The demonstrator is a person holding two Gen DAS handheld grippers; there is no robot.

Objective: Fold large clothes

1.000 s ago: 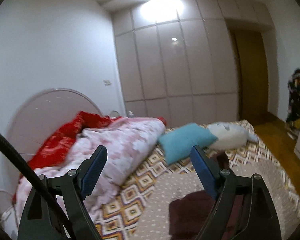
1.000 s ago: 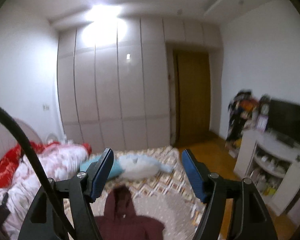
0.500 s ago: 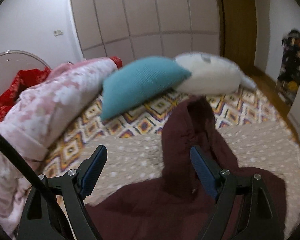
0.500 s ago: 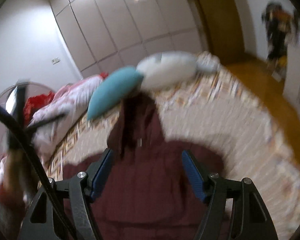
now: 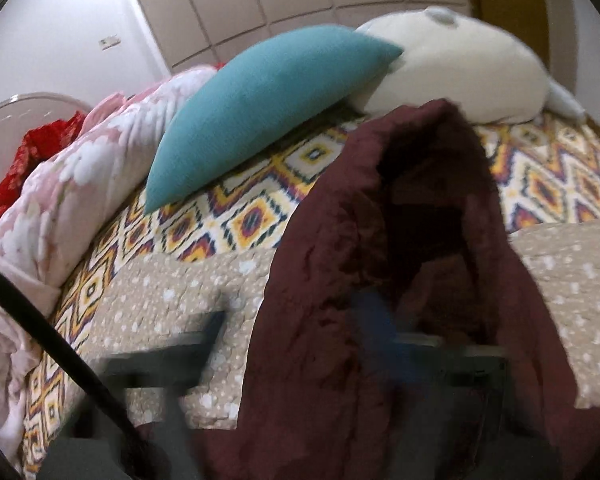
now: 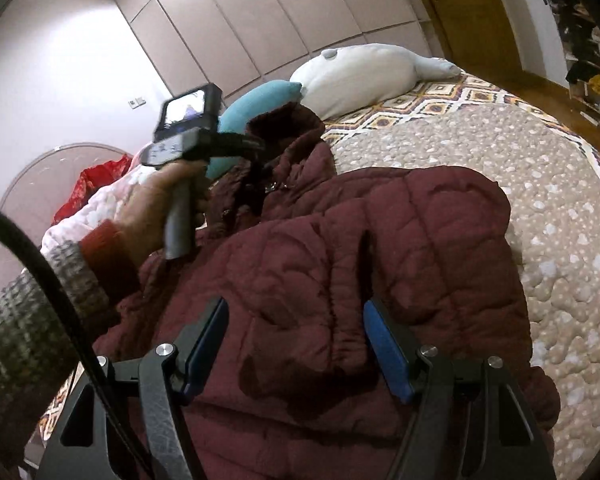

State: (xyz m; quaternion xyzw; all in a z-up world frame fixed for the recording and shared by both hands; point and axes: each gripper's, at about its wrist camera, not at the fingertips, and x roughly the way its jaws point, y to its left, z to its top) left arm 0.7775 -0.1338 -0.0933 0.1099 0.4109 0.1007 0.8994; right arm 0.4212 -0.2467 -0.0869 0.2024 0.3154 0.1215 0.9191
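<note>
Left wrist view: the maroon puffer jacket (image 5: 332, 288) lies on the beige quilt (image 5: 572, 280) that covers the near part of the bed, its hood (image 5: 428, 184) pointing toward the far end. The left gripper (image 5: 300, 336) is smeared by motion blur; a dark finger shows on the near left over the quilt and a blue pad (image 5: 374, 320) shows over the jacket's collar opening. The fingers seem spread, with the jacket's left shoulder lying between them, but the blur is too heavy to tell whether they are apart or closing. Beyond the hood, a teal cushion (image 5: 260, 112) leans on a white seal plush (image 5: 460, 68), both on the diamond-patterned sheet (image 5: 260, 208). A pink floral duvet (image 5: 80, 184) is bunched at the left, with red fabric (image 5: 28, 160) behind it.

Right wrist view: the right gripper (image 6: 296, 344) hovers over the jacket's (image 6: 380, 248) quilted body, its blue-padded fingers (image 6: 384, 344) well apart and clamped on nothing; the fabric lies beneath and between them. On the far left, the person's left hand (image 6: 160, 204) grasps the handle of the left gripper (image 6: 256, 144), whose tips reach the hood and collar (image 6: 292, 128). The teal cushion (image 6: 260, 96) and seal plush (image 6: 360, 72) lie beyond, and the quilt (image 6: 520, 168) spreads to the right.
</note>
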